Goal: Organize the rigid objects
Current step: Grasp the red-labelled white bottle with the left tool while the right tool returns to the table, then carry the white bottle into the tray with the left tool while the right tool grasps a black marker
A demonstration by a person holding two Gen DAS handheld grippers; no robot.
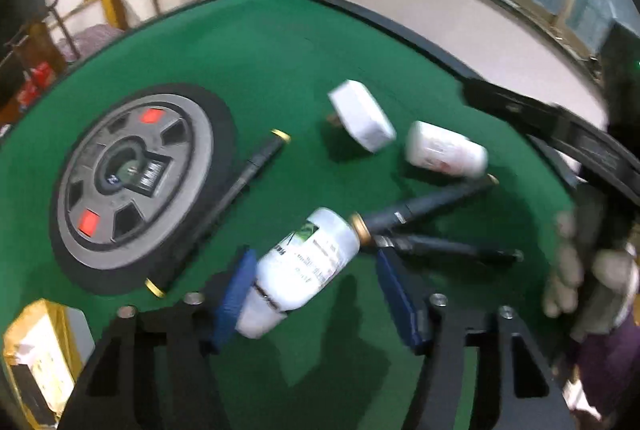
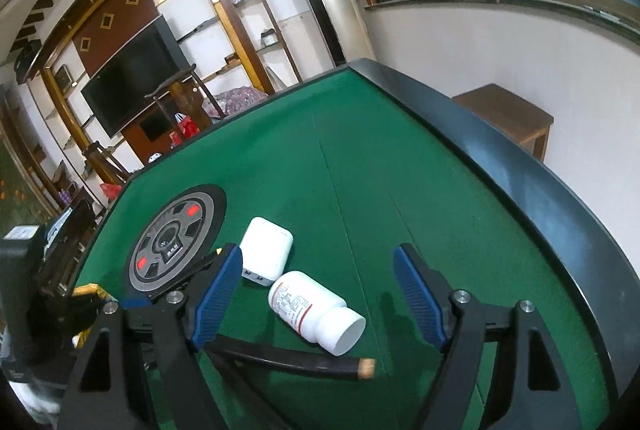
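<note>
In the left wrist view my left gripper is open; a white bottle with a green label lies between its blue pads, against the left pad. Beyond lie a white charger box, a white pill bottle with a red label and three black pens with gold rings. In the right wrist view my right gripper is open over the red-label pill bottle. The charger box lies behind it and a black pen in front.
The green felt table has a raised black rim and a round grey centre panel. A yellow box sits at the left near edge. The other gripper's black frame reaches in from the right.
</note>
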